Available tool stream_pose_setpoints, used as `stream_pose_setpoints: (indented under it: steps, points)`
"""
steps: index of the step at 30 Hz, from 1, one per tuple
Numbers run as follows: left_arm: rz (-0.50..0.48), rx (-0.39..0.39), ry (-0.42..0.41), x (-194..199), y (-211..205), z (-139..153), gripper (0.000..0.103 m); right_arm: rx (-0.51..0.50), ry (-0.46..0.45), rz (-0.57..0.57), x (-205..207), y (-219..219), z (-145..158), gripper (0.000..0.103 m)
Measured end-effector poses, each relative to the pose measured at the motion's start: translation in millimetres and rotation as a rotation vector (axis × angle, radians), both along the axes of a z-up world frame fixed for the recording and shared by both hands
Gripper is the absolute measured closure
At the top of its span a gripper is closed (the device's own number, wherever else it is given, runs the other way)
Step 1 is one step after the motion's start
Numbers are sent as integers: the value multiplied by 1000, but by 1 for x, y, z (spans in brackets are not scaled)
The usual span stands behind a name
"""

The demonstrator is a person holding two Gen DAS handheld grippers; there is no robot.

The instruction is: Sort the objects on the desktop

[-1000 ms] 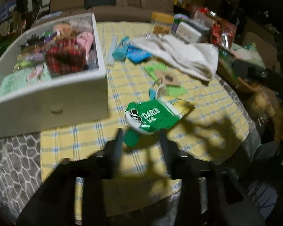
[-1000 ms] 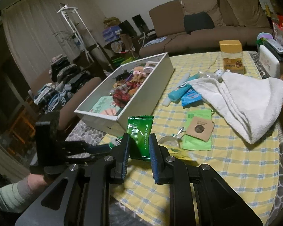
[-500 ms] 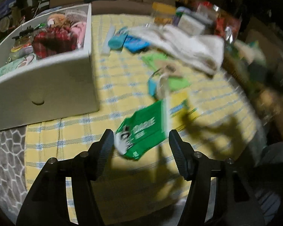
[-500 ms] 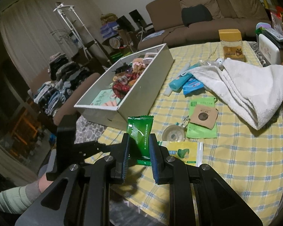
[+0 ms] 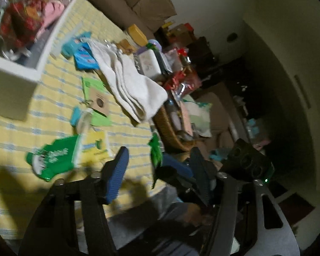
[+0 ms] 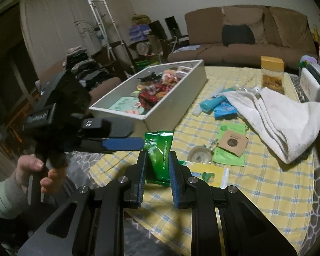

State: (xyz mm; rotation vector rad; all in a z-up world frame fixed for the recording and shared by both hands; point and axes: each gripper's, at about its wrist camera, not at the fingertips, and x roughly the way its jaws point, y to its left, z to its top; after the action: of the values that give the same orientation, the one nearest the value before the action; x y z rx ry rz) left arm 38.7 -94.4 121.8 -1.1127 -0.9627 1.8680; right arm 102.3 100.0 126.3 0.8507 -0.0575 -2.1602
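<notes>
My right gripper (image 6: 157,160) is shut on a small green sachet (image 6: 159,149) and holds it upright above the table's near edge. My left gripper (image 5: 157,155) is open and empty; its blue pads flank the sachet (image 5: 155,151), seen edge-on. In the right wrist view the left gripper's fingers (image 6: 121,144) reach in from the left, close to the sachet. A green Darlie pack (image 5: 53,160) and a yellow packet (image 5: 96,146) lie on the yellow checked cloth (image 5: 42,111). The white tray (image 6: 170,111) holds several items.
A white towel (image 6: 288,115), blue tube (image 6: 213,103), blue packet (image 6: 225,109), green pouch with brown card (image 6: 231,147), a small glass dish (image 6: 199,154) and a yellow-lidded jar (image 6: 272,74) are on the table. A wicker basket (image 5: 170,128) stands at the right edge.
My left gripper has swung away from the Darlie pack to the right, towards the right gripper and its sachet. My right gripper has risen slightly with the sachet still held.
</notes>
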Motion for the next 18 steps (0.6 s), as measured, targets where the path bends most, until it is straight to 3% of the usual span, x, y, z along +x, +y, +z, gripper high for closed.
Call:
stream_pose_setpoints:
  steps: [3,5,10,12,13,14,18]
  points:
    - [4,27,3,0,2,-1,83,1,5,19,2,-7,3,83]
    - [35,40,5,5,-3,-1,93,-7,10,22,3,-10,4,83]
    - [98,100,-14,9,-19,-2,96,-42,12,33,2,-17,11,79]
    - [120,105,-3,8,-27,1,96,-41,10,20,2,-19,11,64]
    - [130,113,1,7,-33,3,96,-46,12,11,2,-18,12,46]
    - [144,118,3,6,-39,5,96,-56,16,-1,1,-16,13,42]
    - [186,105,12,-2,-66,15,96,-45,5,-40,-7,-6,12,42]
